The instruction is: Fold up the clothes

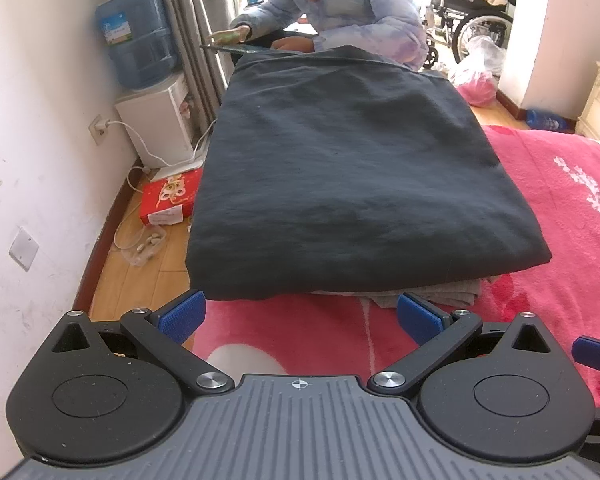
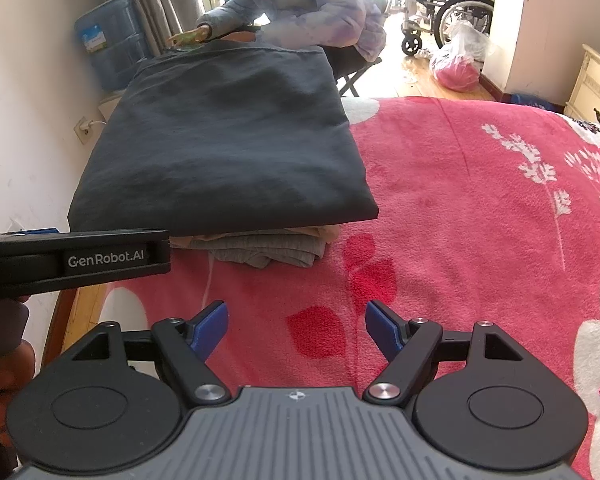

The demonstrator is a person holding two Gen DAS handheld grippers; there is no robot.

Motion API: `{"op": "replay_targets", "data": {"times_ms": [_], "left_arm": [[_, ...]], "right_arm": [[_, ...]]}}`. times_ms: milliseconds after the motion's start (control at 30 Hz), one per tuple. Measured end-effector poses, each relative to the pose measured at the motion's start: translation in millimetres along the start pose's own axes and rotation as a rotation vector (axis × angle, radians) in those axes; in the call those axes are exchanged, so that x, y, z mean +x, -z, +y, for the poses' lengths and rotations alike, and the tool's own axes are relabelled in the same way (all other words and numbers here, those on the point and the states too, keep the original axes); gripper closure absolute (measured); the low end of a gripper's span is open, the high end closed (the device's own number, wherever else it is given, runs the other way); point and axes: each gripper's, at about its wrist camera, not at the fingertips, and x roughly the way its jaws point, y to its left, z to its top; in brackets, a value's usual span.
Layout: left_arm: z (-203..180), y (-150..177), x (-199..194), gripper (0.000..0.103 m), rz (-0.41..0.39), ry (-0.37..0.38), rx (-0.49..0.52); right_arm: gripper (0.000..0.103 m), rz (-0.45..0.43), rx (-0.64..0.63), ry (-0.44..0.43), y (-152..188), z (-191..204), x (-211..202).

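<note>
A folded black garment (image 1: 348, 168) (image 2: 224, 148) lies on top of a small stack of folded clothes on a pink flowered blanket (image 1: 560, 220) (image 2: 480, 208). Under its near edge show a folded grey garment (image 1: 448, 294) (image 2: 268, 252) and a beige one (image 2: 324, 234). My left gripper (image 1: 300, 306) is open just in front of the stack's near edge, with only blanket between its blue pads. My right gripper (image 2: 296, 322) is open over bare blanket, nearer than the stack and to its right. The left gripper's body (image 2: 76, 260) shows at the left of the right wrist view.
A person in a light puffer jacket (image 1: 348, 4) (image 2: 308, 4) sits beyond the stack, bent over a tablet. Left of the bed are a water dispenser (image 1: 140, 64), a red box (image 1: 170, 200) and cables on the wood floor. A wheelchair (image 2: 448, 4), a plastic bag (image 2: 458, 66) and a cream cabinet (image 2: 596, 88) stand farther back.
</note>
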Motion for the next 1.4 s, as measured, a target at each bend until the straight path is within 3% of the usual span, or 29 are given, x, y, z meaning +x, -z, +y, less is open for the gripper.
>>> {"op": "replay_targets", "data": {"times_ms": [1400], "left_arm": [[3.6, -0.3, 0.7, 0.0, 0.004, -0.005, 0.003]], "right_arm": [[0.024, 0.006, 0.005, -0.003, -1.0, 2.0, 3.0]]}}
